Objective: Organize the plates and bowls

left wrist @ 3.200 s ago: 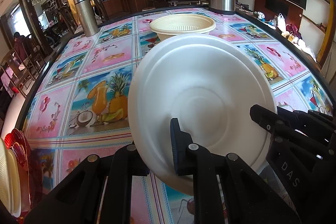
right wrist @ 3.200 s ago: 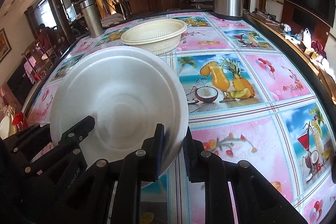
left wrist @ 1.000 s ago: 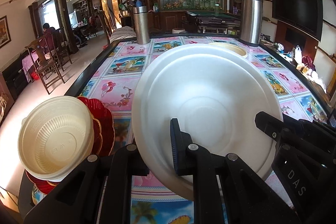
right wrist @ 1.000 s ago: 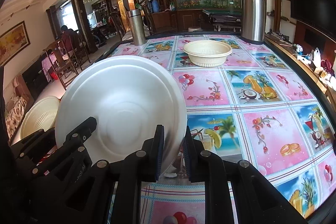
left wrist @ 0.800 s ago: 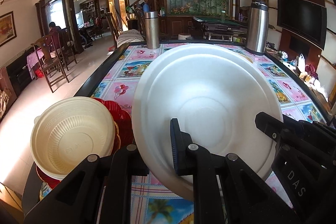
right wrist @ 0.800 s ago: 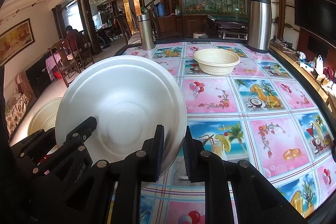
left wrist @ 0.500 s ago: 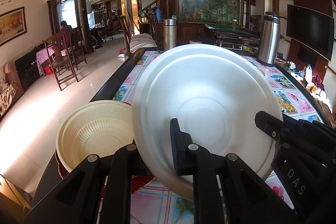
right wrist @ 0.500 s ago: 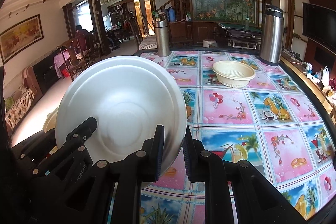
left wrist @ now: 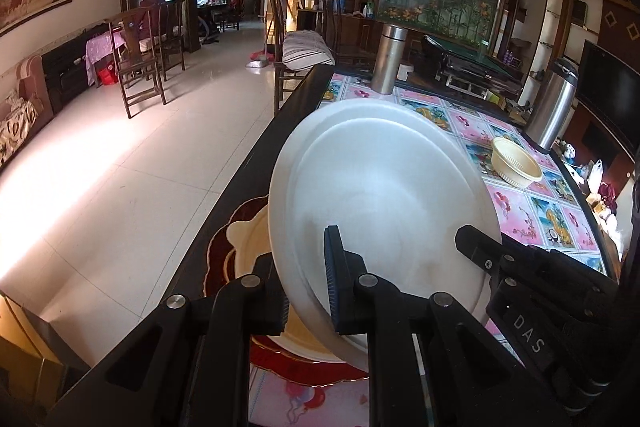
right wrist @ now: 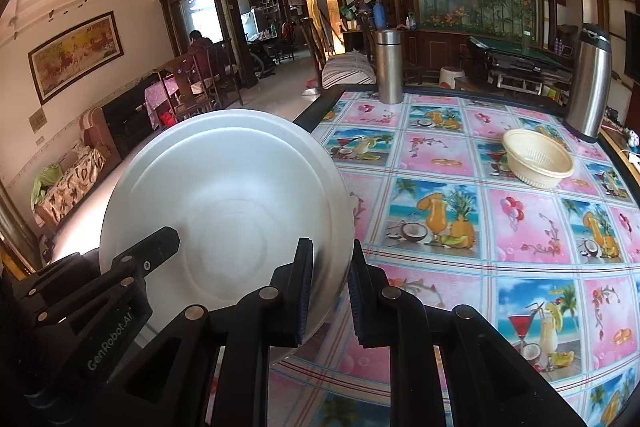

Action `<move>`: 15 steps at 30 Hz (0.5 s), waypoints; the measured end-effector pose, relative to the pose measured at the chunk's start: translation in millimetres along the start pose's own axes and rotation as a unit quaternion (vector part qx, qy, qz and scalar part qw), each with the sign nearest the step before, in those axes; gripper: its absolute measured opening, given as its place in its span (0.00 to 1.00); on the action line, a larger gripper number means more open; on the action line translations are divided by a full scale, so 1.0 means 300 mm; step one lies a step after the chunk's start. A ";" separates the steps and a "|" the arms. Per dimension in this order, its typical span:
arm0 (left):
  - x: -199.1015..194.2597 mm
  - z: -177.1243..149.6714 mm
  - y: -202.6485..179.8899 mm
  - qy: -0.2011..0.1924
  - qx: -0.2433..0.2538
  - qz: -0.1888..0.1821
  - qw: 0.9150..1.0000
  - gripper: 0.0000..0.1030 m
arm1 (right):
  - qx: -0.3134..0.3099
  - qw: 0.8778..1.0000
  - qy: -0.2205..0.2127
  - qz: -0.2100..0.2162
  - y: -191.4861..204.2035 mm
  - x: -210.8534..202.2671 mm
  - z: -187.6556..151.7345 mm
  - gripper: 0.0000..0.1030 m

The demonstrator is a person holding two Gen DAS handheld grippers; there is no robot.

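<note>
Left wrist view: a large white plate (left wrist: 384,203) tilts above a cream bowl (left wrist: 248,251) resting on red plates (left wrist: 224,239) at the table (left wrist: 516,203) corner. Both the left gripper (left wrist: 306,291) and right gripper (right wrist: 328,291) pinch its rim from opposite sides. Farther off sit a cream basket bowl (right wrist: 536,155) and two steel flasks (right wrist: 590,83).

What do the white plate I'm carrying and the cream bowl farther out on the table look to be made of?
White plate: probably foam or molded pulp; matte, soft-edged, no glaze shine, gripped at its rim by both claws. Cream bowl: likely thin plastic; ribbed wall, faint sheen. Neither is certain from looks alone.
</note>
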State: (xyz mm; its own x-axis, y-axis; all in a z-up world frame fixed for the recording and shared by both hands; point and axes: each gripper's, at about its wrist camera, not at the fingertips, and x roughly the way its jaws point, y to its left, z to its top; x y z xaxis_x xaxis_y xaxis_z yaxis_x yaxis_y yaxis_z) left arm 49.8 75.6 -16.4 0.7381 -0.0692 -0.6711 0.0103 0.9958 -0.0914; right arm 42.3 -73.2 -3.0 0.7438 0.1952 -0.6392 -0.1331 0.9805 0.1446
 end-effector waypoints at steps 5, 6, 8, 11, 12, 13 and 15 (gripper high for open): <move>0.059 -0.022 0.033 0.024 -0.011 0.006 1.000 0.13 | -0.006 0.999 0.035 0.018 0.072 0.086 -0.017 0.16; 0.068 -0.031 0.033 0.029 -0.014 0.007 0.999 0.13 | -0.008 0.999 0.041 0.018 0.082 0.102 -0.022 0.16; 0.090 -0.034 0.049 0.038 -0.018 0.008 0.999 0.13 | -0.011 0.998 0.051 0.017 0.090 0.134 -0.033 0.16; 0.124 -0.042 0.063 0.055 -0.021 0.004 0.998 0.13 | -0.014 0.997 0.070 0.016 0.097 0.179 -0.047 0.17; 0.130 -0.044 0.062 0.054 -0.022 0.003 0.998 0.13 | -0.014 0.997 0.072 0.014 0.093 0.190 -0.052 0.17; 0.132 -0.044 0.059 0.051 -0.022 0.002 0.998 0.13 | -0.015 0.997 0.074 0.011 0.095 0.199 -0.055 0.17; 0.130 -0.043 0.061 0.053 -0.023 0.001 0.998 0.13 | -0.015 0.997 0.076 0.008 0.090 0.210 -0.059 0.17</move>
State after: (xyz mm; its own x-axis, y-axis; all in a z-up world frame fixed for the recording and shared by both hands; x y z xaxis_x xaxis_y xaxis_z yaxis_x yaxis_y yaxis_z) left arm 70.0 90.4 -53.8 0.6625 -0.0760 -0.7452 -0.0238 0.9922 -0.1224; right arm 74.0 -34.0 -52.7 0.6340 0.2100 -0.7442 -0.1655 0.9770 0.1347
